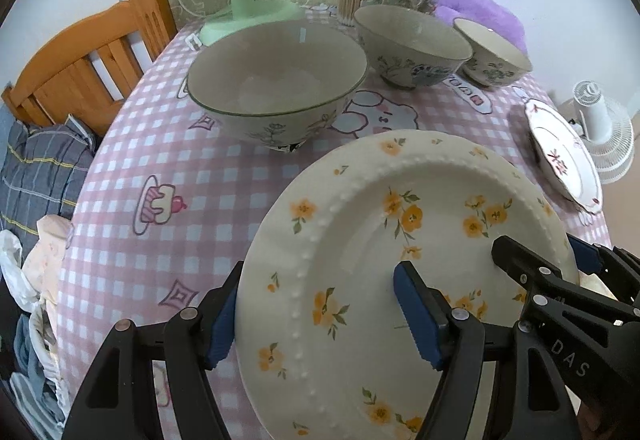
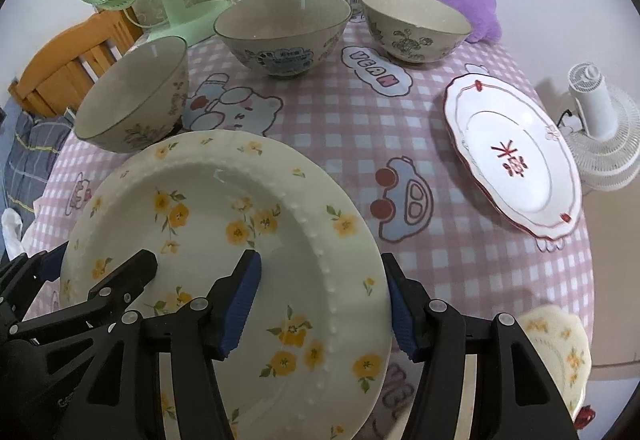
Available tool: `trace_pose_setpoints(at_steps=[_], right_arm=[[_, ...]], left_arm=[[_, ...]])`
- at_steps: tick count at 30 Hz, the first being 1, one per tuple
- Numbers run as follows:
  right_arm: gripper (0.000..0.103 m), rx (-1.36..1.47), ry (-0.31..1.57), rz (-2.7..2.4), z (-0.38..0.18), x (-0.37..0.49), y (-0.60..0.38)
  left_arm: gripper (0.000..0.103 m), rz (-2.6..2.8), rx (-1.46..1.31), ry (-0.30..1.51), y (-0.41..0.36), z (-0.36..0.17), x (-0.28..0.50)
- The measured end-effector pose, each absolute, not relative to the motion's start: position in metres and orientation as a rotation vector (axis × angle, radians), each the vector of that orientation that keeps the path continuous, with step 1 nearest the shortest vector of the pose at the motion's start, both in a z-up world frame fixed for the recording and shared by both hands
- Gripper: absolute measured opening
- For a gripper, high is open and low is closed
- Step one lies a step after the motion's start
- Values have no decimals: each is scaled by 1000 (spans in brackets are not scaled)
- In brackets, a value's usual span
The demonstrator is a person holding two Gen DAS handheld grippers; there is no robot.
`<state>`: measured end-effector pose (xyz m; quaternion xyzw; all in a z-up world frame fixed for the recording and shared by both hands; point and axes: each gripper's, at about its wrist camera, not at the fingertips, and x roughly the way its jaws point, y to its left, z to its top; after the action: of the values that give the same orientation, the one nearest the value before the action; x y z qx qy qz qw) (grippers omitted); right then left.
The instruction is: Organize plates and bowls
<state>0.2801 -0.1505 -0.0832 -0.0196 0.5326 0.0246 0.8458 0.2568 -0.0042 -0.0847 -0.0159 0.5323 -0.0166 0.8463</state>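
Bowls (image 2: 280, 36) empty on table (image 2: 348, 144); both grippers' jaws straddle yellow-flower plate (image 2: 224, 240) rim, grip unclear.
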Motion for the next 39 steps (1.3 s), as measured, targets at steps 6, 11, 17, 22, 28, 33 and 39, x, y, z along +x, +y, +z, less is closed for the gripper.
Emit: trace_pose_setpoints(at_steps=[6, 11, 17, 22, 28, 33, 39], right_arm=[[63, -19, 1109, -7, -65, 252, -150], [63, 22, 1080, -83, -51, 224, -151], [63, 52, 1045, -127, -37, 199, -148], [63, 65, 1011, -124, -28, 185, -155], [63, 65, 996, -97, -22, 175, -173], [63, 52, 1000, -72, -18, 169, -194], [63, 42, 1011, -51, -16, 167, -226]], left_arm=[[73, -99, -5, 1105, -4, -69, 238], [73, -161, 23, 1082, -4, -56, 222], [72, -190, 43, 1051, -3, -41, 208], [72, -188, 54, 1014, -11, -31, 195], [72, -157, 42, 1002, -29, -24, 182], [72, -133, 32, 1009, -52, -21, 175], [72, -114, 14, 1019, -82, -21, 166]])
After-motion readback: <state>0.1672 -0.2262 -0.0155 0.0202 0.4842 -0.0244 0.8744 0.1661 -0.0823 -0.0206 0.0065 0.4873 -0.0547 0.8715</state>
